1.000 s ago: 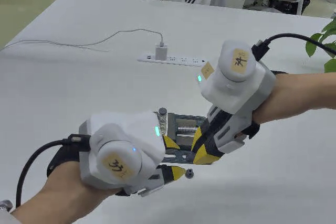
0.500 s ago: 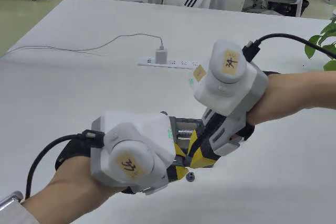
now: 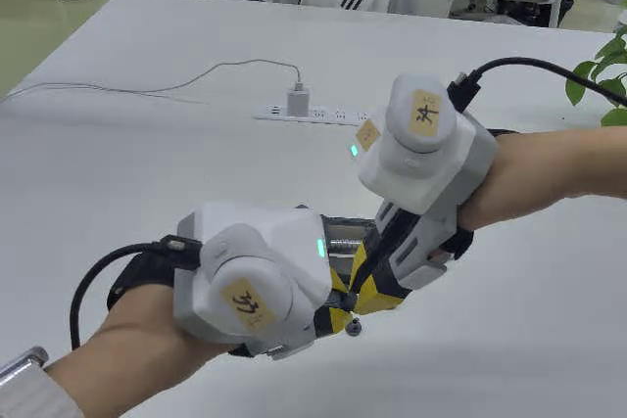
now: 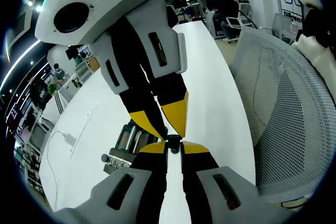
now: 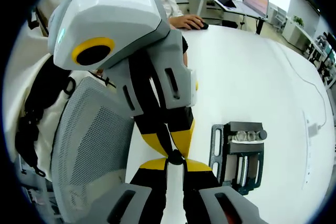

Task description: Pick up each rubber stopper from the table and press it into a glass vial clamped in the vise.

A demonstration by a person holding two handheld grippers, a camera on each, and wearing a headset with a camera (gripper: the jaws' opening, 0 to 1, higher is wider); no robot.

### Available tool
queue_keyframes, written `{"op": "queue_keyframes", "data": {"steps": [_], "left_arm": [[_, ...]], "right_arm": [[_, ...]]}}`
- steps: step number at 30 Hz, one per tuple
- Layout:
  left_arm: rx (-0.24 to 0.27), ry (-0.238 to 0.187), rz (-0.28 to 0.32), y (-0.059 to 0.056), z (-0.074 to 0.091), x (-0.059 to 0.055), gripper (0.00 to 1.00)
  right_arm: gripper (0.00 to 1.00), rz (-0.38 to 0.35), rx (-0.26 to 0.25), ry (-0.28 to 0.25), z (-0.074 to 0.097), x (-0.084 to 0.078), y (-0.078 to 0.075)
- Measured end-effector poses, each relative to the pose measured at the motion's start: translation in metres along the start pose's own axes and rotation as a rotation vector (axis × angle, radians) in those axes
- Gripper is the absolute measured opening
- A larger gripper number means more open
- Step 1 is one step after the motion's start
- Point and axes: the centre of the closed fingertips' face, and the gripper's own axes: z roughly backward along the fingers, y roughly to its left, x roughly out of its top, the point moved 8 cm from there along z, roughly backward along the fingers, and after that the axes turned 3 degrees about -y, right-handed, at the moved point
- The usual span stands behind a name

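The 2 tools meet tip to tip above the surface (image 3: 147,163), and the reason looks to be a re-grip: 1 rubber stopper (image 4: 173,143) sits in the air between both pairs of yellow tips. My guess is that it is being passed or turned so its narrow end can face a vial.

The left tool (image 4: 174,149) is pressed together on the stopper from below in its own view. The right tool (image 5: 175,163) is likewise nipped onto the same stopper. I cannot tell which of the 2 bears it.

In the head view the left tool reaches in from 7 o'clock with the wrist low and the forearm near the surface. The right tool comes down from 2 o'clock, steeply pitched, with the hand raised well above the tips.

The vise (image 5: 239,153) lies just beside the meeting point, at 3 o'clock of the tips in the right gripper view. It holds glass vials (image 5: 247,136) upright in its clamp, near enough for a short carry.

A loose stopper (image 3: 353,328) rests on the surface at 6 o'clock of the tips in the head view. It is untouched and waiting its turn.
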Motion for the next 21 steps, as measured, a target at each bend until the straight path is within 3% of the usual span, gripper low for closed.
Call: {"op": "queue_keyframes", "data": {"steps": [5,8,9,14,17,21], "left_arm": [[-0.001,0.008,0.006,0.0,0.0,-0.001,0.06],[-0.004,-0.004,0.078,-0.004,0.0,-0.001,0.05],[0.005,-0.009,0.07,-0.004,0.0,-0.001,0.05],[0.014,-0.037,0.137,-0.01,0.002,-0.003,0.05],[0.023,-0.052,0.179,-0.009,0.003,-0.005,0.04],[0.037,-0.088,0.275,-0.008,0.006,-0.01,0.04]], "right_arm": [[0.06,0.008,-0.001,0.01,-0.002,0.002,0.001],[0.06,0.027,0.014,0.02,-0.002,0.002,0.003],[0.06,0.024,0.013,0.02,-0.002,0.001,0.003],[0.07,0.028,0.027,0.001,-0.003,-0.001,0.008],[0.09,0.066,0.005,-0.016,-0.001,-0.001,0.008],[0.19,0.086,-0.042,-0.055,0.005,-0.003,0.007]]}}
